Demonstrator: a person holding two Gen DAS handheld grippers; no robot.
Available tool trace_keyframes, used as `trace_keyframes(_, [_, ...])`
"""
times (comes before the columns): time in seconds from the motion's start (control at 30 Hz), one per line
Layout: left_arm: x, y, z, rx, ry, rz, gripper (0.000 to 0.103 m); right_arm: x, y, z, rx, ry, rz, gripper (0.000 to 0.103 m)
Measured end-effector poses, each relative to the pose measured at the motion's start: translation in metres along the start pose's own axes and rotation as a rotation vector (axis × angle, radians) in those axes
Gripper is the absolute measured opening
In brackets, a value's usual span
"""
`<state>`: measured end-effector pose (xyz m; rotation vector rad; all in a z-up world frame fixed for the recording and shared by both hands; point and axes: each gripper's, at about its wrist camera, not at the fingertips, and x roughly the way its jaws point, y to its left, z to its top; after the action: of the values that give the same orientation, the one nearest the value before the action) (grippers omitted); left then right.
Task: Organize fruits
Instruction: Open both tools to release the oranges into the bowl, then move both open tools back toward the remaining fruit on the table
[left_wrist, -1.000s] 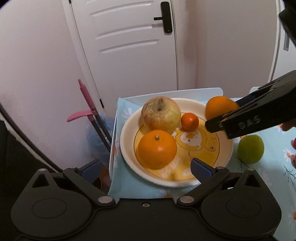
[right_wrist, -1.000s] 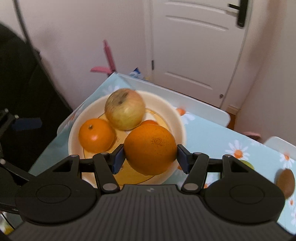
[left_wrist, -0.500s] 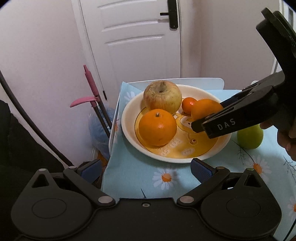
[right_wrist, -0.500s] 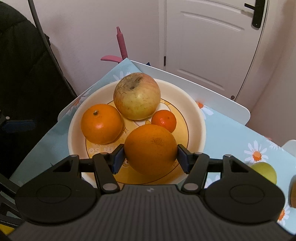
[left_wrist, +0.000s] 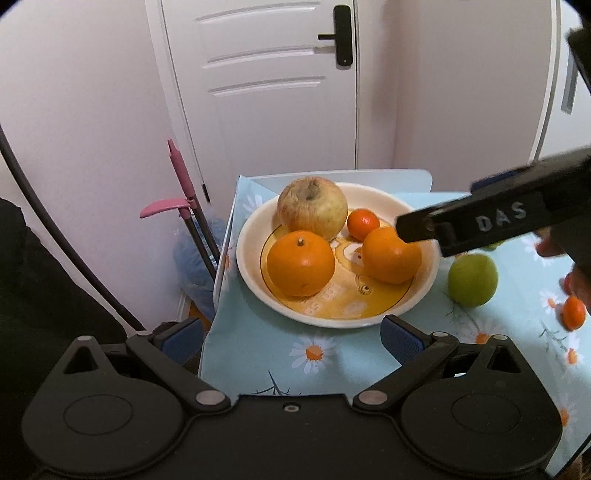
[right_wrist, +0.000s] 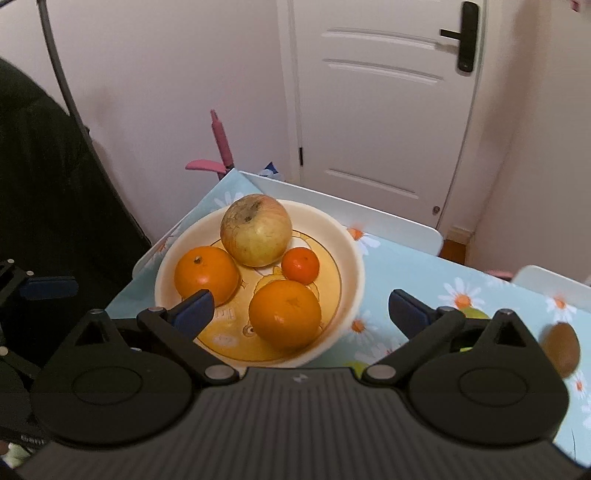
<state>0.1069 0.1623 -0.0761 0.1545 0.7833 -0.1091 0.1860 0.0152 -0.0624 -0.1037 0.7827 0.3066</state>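
Note:
A cream plate (left_wrist: 424, 291) (right_wrist: 351, 258) with a yellow centre holds a pale apple (left_wrist: 312, 212) (right_wrist: 256, 229), two oranges (left_wrist: 300, 263) (right_wrist: 206, 275) and a small mandarin (left_wrist: 363, 223) (right_wrist: 300, 264). The second orange (left_wrist: 388, 256) (right_wrist: 284, 314) lies in the plate between my right gripper's (right_wrist: 299, 306) open jaws, free of them. My left gripper (left_wrist: 291, 336) is open and empty, just in front of the plate. A green fruit (left_wrist: 472, 275) and a small mandarin (left_wrist: 574, 312) lie on the cloth to the right. A brown kiwi (right_wrist: 561, 349) lies at the right edge.
The table has a light blue daisy cloth (left_wrist: 280, 354). A white door (left_wrist: 266, 74) and a pink-handled mop (left_wrist: 181, 177) stand behind. The table's left edge (left_wrist: 218, 280) is close to the plate. A dark chair (right_wrist: 44, 184) is on the left.
My right gripper lowered the orange into the plate, opened and let it go, then drew back. My left gripper pulled back from the plate.

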Motion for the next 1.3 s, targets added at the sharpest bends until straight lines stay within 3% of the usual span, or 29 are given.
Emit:
trace_keyframes(0.3, [-0.023,-0.003,0.017,-0.026,-0.042,-0.034,0.103,-0.052,-0.012,-0.005,0.039,-0.032,-0.065,0.103])
trace_keyframes(0.67, [-0.053,-0.028,0.026,0.043,-0.104,-0.043,0.103,-0.109,-0.051,-0.023,0.061,-0.079,-0.093,0.103])
trace_keyframes(1.07, [-0.084,-0.103,0.023,0.039,-0.142,-0.025,0.103,-0.166,-0.129,-0.061,0.036,-0.087,-0.075,0.103])
trace_keyframes(1.3, [-0.084,-0.155,0.011,0.025,-0.109,-0.056,0.103,-0.177,-0.18,-0.093,0.016,-0.053,-0.075,0.103])
